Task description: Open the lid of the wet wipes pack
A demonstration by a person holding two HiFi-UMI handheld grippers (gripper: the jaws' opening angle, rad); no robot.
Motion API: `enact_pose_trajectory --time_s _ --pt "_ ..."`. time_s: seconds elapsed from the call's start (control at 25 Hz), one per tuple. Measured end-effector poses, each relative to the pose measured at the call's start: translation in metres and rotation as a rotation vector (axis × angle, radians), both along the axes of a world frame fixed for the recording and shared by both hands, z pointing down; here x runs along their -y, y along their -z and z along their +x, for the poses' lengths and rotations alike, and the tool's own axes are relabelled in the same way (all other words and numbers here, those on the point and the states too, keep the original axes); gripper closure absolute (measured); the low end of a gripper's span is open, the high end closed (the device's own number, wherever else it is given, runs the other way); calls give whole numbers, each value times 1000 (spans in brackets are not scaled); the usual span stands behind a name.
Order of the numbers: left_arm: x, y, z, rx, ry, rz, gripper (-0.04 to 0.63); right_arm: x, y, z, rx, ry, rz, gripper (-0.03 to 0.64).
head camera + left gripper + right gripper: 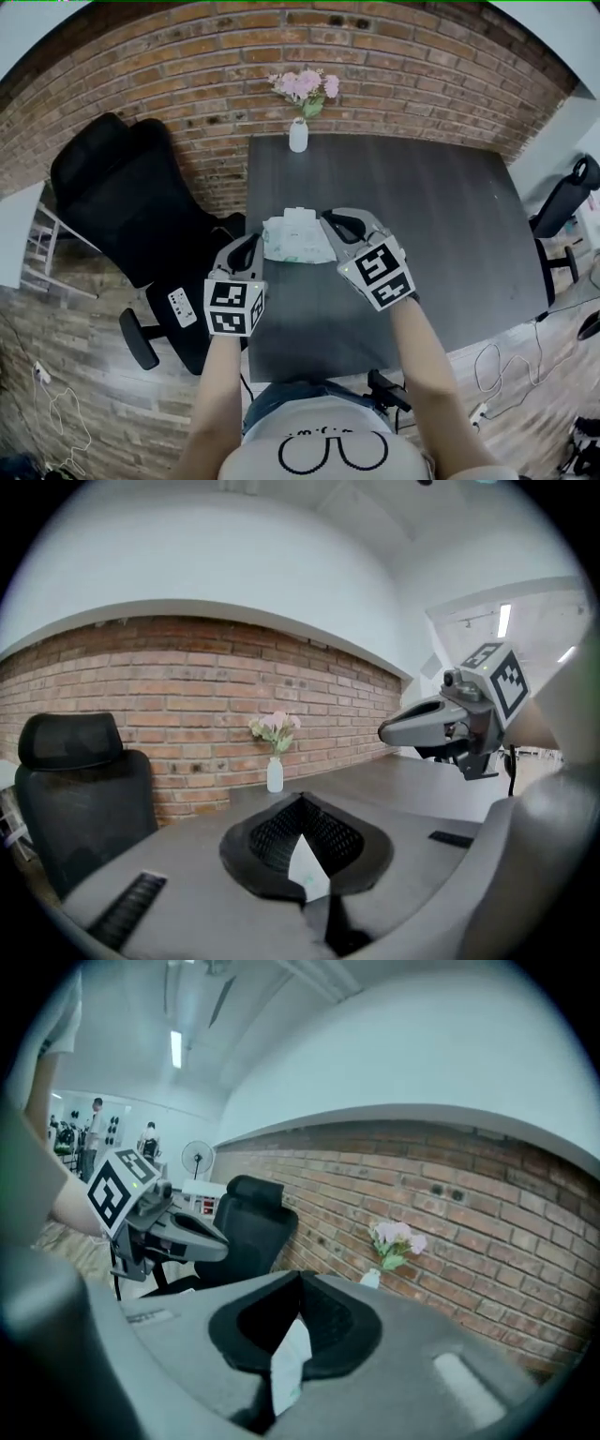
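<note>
Nearest the camera, the person's (328, 441) bare forearms reach forward over the front edge of the bench (441, 234), each hand carrying a tool with a marker cube on its back. The left tool (253, 242) points up and slightly inward, and in its own view its black pads are closed together on a white corner of the wet wipes pack (298, 236), with a little green print showing on the pinched piece. The right tool (330, 221) angles in from the other side. In its own view its pads are likewise pressed together on a white strip of the pack's edge, so both tools grip the pack from opposite ends. The pack hangs between them, pale green and white, over the near half of the dark grey bench and roughly on its centre line. Its top faces the head camera, but whether the lid (299, 217) is lifted or flat cannot be told. Each tool is visible in the other's view, held above the bench top. Beyond the pack the bench runs on bare to its far edge, where a small white vase (298, 137) of pink flowers (306, 85) stands against the red brick wall (394, 66). To the left of the bench a black office chair (122, 197) stands on the wood-pattern floor (56, 328).
</note>
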State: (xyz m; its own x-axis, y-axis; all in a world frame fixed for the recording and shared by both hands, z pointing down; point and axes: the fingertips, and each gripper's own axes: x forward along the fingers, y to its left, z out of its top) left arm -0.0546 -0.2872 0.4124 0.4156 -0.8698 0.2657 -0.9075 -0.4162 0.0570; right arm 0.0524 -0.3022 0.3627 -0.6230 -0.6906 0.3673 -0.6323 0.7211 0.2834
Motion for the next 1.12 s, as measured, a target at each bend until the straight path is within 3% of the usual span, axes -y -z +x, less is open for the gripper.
enact_pose_trajectory --time_s 0.2,0.36,0.76,1.12 --pt "-22 57 7 12 -4 137 597 -42 46 14 146 -66 87 615" --pt "-41 101 1 -36 -5 238 597 -69 76 24 199 -113 142 615" --pt "-69 167 -5 -56 -25 417 597 -98 125 38 218 -145 263 615" --pt "-79 186 1 -32 -61 479 597 -103 128 38 215 -160 276 615"
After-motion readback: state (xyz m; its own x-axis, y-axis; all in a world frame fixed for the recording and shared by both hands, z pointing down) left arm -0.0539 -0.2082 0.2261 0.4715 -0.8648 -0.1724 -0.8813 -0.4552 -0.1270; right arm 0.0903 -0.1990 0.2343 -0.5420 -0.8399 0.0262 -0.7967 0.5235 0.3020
